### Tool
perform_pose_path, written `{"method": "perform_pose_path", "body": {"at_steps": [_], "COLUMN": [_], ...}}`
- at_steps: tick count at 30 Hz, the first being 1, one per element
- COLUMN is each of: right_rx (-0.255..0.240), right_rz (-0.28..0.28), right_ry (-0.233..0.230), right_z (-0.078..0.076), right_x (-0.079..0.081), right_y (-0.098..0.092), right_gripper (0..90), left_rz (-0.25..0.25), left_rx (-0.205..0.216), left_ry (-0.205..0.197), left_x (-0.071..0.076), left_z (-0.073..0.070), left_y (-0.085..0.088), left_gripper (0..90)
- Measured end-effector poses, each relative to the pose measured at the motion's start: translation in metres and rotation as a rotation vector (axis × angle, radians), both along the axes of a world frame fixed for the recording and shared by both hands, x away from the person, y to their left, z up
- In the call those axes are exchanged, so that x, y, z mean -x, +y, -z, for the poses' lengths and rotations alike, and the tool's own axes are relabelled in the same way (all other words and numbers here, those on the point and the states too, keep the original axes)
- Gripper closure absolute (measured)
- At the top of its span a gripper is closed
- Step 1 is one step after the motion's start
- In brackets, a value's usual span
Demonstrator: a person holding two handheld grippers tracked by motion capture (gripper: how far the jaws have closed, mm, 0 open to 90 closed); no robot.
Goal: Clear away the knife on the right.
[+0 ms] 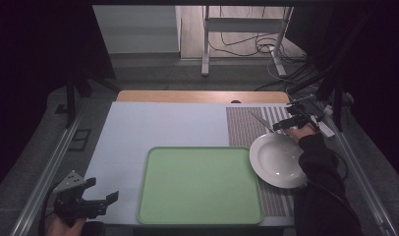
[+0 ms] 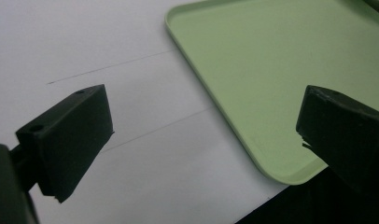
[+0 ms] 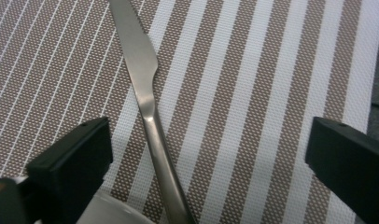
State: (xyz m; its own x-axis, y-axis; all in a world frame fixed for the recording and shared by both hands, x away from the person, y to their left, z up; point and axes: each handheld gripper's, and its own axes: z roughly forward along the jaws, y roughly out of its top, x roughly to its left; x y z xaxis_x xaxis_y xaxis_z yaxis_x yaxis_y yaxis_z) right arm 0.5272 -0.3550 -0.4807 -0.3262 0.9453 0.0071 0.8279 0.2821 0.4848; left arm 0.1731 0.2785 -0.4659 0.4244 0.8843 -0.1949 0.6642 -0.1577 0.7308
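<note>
Right gripper point(image 1: 282, 127) sits at the far right of the table, over the striped placemat point(image 1: 244, 129), just beyond the rim of the white plate point(image 1: 278, 160). In the right gripper view its jaws stand wide apart, pads touching nothing, with the knife point(image 3: 148, 112) lying flat on the placemat point(image 3: 253, 93) between them. The knife is free of both pads; blade points away from the gripper, handle runs back toward the camera and passes the pale plate edge point(image 3: 108, 212) at the bottom of that view. From the high view the knife point(image 1: 261, 122) lies at a slant on the mat, its handle end close to the gripper and to the plate's far rim; whether it touches the plate cannot be told. Left gripper point(image 1: 100, 192) hangs at the near left corner of the table, well apart from the knife, beside the near left corner of the green tray point(image 1: 200, 184). Its jaws are likewise spread wide and hold nothing; in the left gripper view they frame bare white tabletop point(image 2: 85, 46) and the tray's corner point(image 2: 271, 93).
</note>
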Motion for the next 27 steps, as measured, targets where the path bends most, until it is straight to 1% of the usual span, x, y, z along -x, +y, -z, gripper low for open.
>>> {"method": "perform_pose_path", "body": {"at_steps": [3,4,5,7,9,11,13,14,16,18,19,20,22,23,24,25,26,27], "right_rx": [0.003,0.017,0.017,0.040,0.068,0.095,0.096,0.099,0.075,0.077,0.085,0.085,0.089,0.089,0.094,0.094,0.094,0.096], "right_rz": [-0.009,-0.020,-0.020,-0.027,-0.029,-0.033,-0.034,-0.037,-0.054,-0.077,-0.102,-0.112,-0.129,-0.129,-0.154,-0.160,-0.172,-0.174], "right_ry": [0.006,0.020,0.020,0.033,0.033,0.038,0.038,0.044,0.050,0.052,0.063,0.065,0.074,0.074,0.094,0.098,0.104,0.113], "right_z": [0.001,0.003,0.003,0.009,0.013,0.016,0.019,0.020,0.020,0.018,0.015,0.014,0.013,0.013,0.010,0.009,0.009,0.008], "right_x": [-0.002,-0.004,-0.004,-0.007,-0.009,-0.010,-0.011,-0.012,-0.011,-0.009,-0.008,-0.008,-0.006,-0.006,-0.005,-0.004,-0.004,-0.003], "right_y": [0.003,0.007,0.007,0.012,0.014,0.013,0.010,0.008,0.005,0.004,0.003,0.002,0.000,0.000,-0.002,-0.003,-0.004,-0.005], "right_gripper": [0.0,0.0,0.0,0.0,0.4,5.6,9.1,13.2,18.2,29.5,35.5,41.0,49.8,49.8,63.9,69.7,77.9,79.9], "left_rz": [0.000,0.000,0.000,0.000,-0.001,-0.001,-0.001,-0.001,-0.001,-0.001,-0.001,-0.001,-0.001,-0.001,0.000,-0.001,-0.001,0.000], "left_rx": [0.001,0.000,0.000,0.000,0.001,0.002,0.003,0.003,0.002,0.001,0.001,0.001,0.001,0.001,0.000,0.000,0.000,0.000], "left_ry": [0.000,0.000,0.000,0.001,0.000,0.001,0.001,0.001,0.000,0.000,0.000,0.000,0.000,0.000,0.000,-0.001,0.000,0.000], "left_x": [0.000,0.000,0.000,0.000,0.000,0.000,0.000,0.000,0.000,0.000,0.001,0.001,0.001,0.001,0.001,0.001,0.001,0.001], "left_z": [0.000,0.000,0.000,0.000,0.000,0.000,0.000,0.000,0.000,0.000,0.000,0.000,0.000,0.000,0.000,0.000,0.000,0.000], "left_y": [0.000,0.000,0.000,0.000,0.000,0.000,0.000,0.000,0.000,0.000,0.000,0.000,0.000,0.000,0.000,0.000,0.000,0.000], "left_gripper": [3.4,3.4,3.4,3.4,3.4,3.4,3.4,3.4,3.4,3.4,3.4,3.4,3.4,3.4,3.4,3.4,3.4,3.4]}}
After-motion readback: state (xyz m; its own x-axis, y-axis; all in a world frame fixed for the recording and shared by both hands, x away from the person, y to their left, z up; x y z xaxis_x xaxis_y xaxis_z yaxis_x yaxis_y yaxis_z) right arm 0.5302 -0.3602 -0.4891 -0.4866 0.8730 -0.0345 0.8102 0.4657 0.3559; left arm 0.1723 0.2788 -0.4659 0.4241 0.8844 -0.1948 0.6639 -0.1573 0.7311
